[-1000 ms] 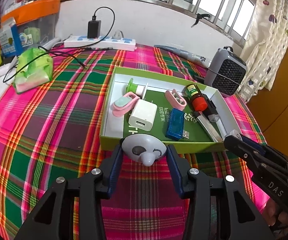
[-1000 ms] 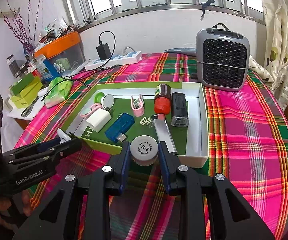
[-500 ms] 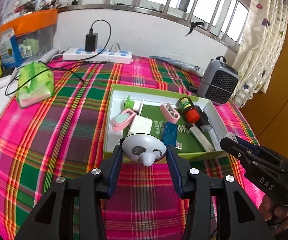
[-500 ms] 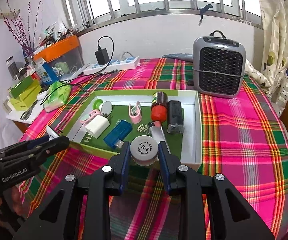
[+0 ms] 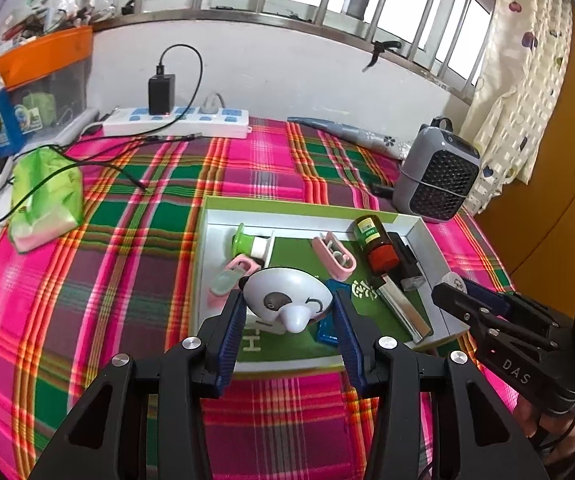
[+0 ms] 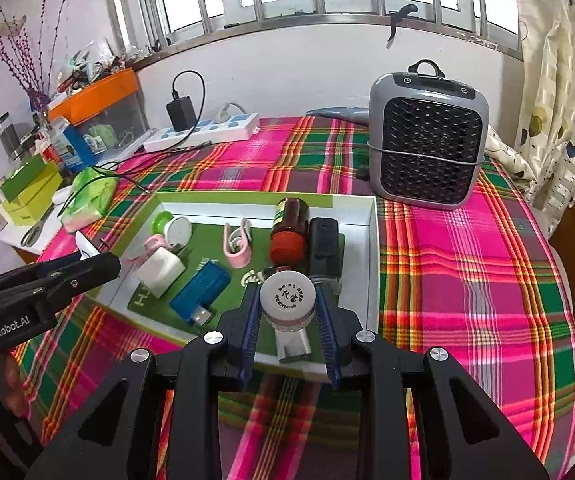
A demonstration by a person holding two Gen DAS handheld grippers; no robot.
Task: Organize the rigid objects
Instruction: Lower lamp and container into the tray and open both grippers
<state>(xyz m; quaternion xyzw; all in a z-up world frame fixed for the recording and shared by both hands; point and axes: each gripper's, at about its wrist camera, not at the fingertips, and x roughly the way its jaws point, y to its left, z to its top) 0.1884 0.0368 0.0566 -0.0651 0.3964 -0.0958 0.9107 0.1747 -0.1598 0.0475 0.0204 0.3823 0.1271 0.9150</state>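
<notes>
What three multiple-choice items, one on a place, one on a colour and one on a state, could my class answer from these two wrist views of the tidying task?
1. Where does the grey heater stand?
A. Inside the box
B. On the plaid cloth beyond the box's far right corner
C. On the windowsill

2. What colour is the cap of the brown bottle lying in the box?
A. Red
B. Yellow
C. White

3. What is the right gripper doing?
A. Standing open and empty
B. Resting shut and empty on the cloth
C. Shut on the small white-lidded jar

Answers:
1. B: the heater sits on the cloth outside the box wall.
2. A: the cap facing the camera is red.
3. C: both blue pads press the jar's sides, while the left gripper grips the white panda-faced object.
</notes>
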